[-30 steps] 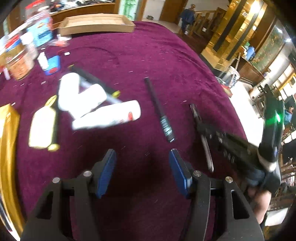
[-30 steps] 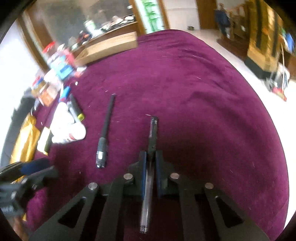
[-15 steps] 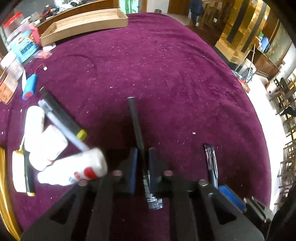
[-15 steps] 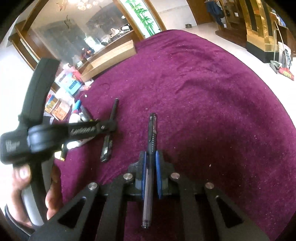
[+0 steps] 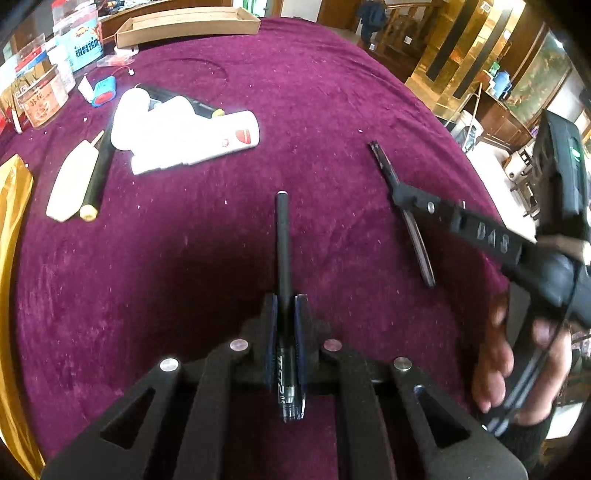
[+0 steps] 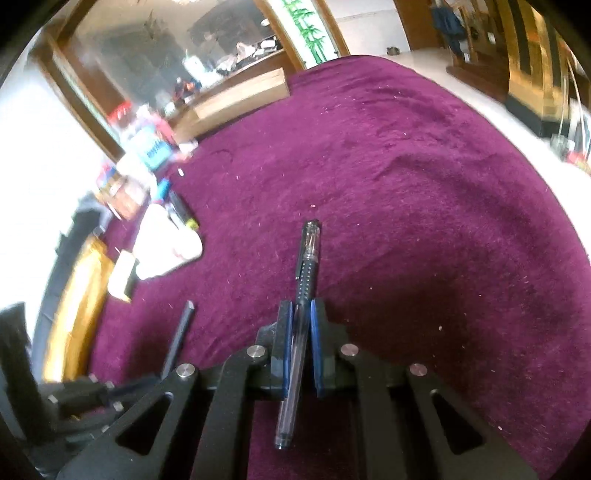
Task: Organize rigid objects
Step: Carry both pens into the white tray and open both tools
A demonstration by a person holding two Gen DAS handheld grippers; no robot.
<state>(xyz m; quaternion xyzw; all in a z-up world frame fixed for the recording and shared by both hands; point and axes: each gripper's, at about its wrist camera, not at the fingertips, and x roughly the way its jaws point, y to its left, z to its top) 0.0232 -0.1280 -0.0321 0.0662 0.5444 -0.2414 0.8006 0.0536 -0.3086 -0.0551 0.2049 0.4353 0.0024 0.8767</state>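
Observation:
My left gripper (image 5: 284,306) is shut on a black pen (image 5: 283,243) that points away from me over the purple cloth; its printed end sticks out behind the blue pads. My right gripper (image 6: 299,314) is shut on a clear-barrelled gel pen (image 6: 308,254) with a dotted black grip. In the left wrist view the right gripper (image 5: 400,194) shows at the right, held by a hand (image 5: 509,365), with the gel pen (image 5: 417,236) in its jaws. In the right wrist view the black pen (image 6: 181,332) shows at lower left.
A pile of white tubes (image 5: 184,129) and markers lies at far left, beside a cream case (image 5: 72,181) and a blue item (image 5: 103,92). Snack boxes (image 5: 44,96) crowd the back left; a shallow wooden tray (image 5: 184,24) stands at the far edge. Gold fabric (image 5: 11,229) borders the left side.
My left gripper went from open above the cloth to shut on the black pen, then drew back with it. The right gripper kept its hold on the gel pen and stayed put.

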